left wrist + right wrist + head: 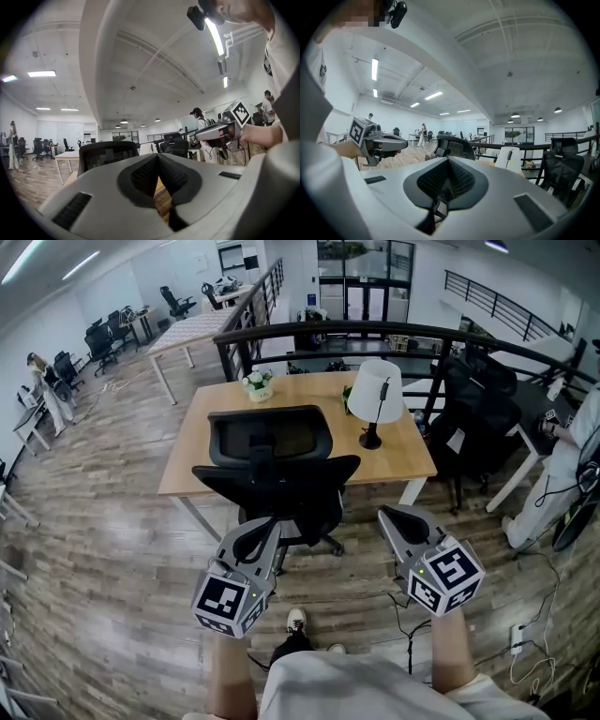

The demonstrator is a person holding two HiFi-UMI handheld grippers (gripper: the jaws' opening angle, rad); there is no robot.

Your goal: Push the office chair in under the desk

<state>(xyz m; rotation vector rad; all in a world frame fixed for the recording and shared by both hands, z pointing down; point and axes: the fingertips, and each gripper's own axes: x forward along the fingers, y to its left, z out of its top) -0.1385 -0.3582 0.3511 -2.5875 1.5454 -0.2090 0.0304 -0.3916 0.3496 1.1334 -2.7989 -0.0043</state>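
A black mesh office chair (274,465) stands on the wood floor at the near edge of the wooden desk (192,451), between me and the desk. My left gripper (267,531) hovers just short of the chair's base on the left, jaws shut with nothing in them. My right gripper (387,517) is level with it to the chair's right, also shut and empty. In the left gripper view, the chair back (107,157) rises beyond the closed left gripper (158,160). The right gripper view has the chair (457,147) past the closed right gripper (448,164).
On the desk stand a white lamp (375,393) and a small plant (258,383). A black railing (375,332) curves behind the desk. A second black chair (480,413) with dark clothing is at right, a person (574,470) beside it. Cables (536,652) lie on the floor at right.
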